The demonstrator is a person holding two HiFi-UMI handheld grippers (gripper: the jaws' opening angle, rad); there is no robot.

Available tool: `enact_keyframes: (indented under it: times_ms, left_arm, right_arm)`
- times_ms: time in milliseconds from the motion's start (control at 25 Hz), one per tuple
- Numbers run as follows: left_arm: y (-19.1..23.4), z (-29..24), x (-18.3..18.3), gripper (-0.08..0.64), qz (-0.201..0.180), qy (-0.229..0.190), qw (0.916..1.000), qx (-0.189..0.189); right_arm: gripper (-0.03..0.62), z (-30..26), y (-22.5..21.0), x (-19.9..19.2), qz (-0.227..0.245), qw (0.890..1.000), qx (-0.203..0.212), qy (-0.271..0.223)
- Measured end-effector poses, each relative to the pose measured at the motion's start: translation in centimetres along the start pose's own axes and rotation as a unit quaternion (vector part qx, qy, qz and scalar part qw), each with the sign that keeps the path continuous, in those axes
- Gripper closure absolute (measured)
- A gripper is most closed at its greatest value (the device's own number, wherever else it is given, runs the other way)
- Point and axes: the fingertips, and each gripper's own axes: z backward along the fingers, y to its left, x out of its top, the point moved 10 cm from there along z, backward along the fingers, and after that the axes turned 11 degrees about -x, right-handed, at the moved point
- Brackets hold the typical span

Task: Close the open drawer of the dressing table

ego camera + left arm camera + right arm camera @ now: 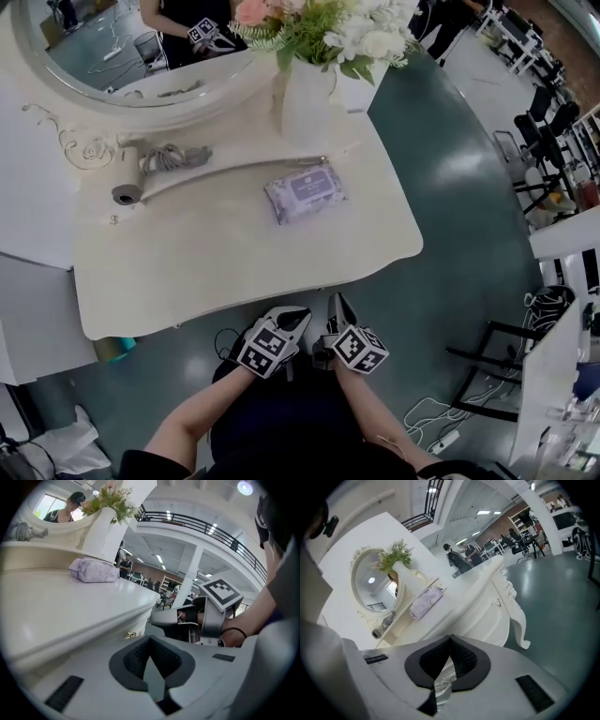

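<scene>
The white dressing table (187, 272) fills the upper left of the head view. No drawer sticks out from its front edge; the front (487, 616) looks flush in the right gripper view, with a small knob (499, 603). A brass knob (131, 633) shows under the table's rim in the left gripper view. My left gripper (298, 317) and right gripper (335, 302) sit side by side just off the table's front edge, apart from it. Both are shut with nothing between the jaws. The right gripper (161, 617) also appears beside the left one.
On the table lie a lilac wipes pack (305, 192) and a hair dryer (131, 173). A white vase of flowers (305, 94) and an oval mirror (122, 47) stand at the back. Cables (431, 422) lie on the green floor at the right.
</scene>
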Motion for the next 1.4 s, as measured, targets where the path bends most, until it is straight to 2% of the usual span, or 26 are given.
enact_keyframes:
  times_ms: [160,280,480,640,960,1400]
  left_arm:
    - [-2.6,0.3,0.3,0.551,0.010,-0.026,0.9993,0.026]
    - [-5.1,0.8,0.7,0.551,0.008,-0.055,0.9976,0.042]
    - [-9.6,2.6,1.0,0.551,-0.006,-0.110,0.9907,0.079]
    - [-13.0,4.0,1.0,0.551,-0.017,-0.151,0.9818,0.113]
    - [-17.8,5.1,-1.0,0.551,-0.017,-0.197,0.9667,0.163]
    - [-22.3,3.9,-3.2,0.551,-0.025,-0.197,0.9664,0.163]
  right_arm:
    - [0.584,3.0,-0.1,1.3,-0.008,0.997,0.076,-0.012]
    - [0.584,5.6,0.4,2.7,0.009,0.994,0.109,-0.030]
    - [0.584,10.6,2.2,3.9,0.071,0.983,0.155,-0.074]
    - [0.584,14.0,2.6,4.2,0.110,0.972,0.189,-0.088]
    - [0.583,18.8,0.7,4.2,0.164,0.957,0.214,-0.109]
    - [0.582,22.0,-1.3,3.1,0.182,0.949,0.238,-0.103]
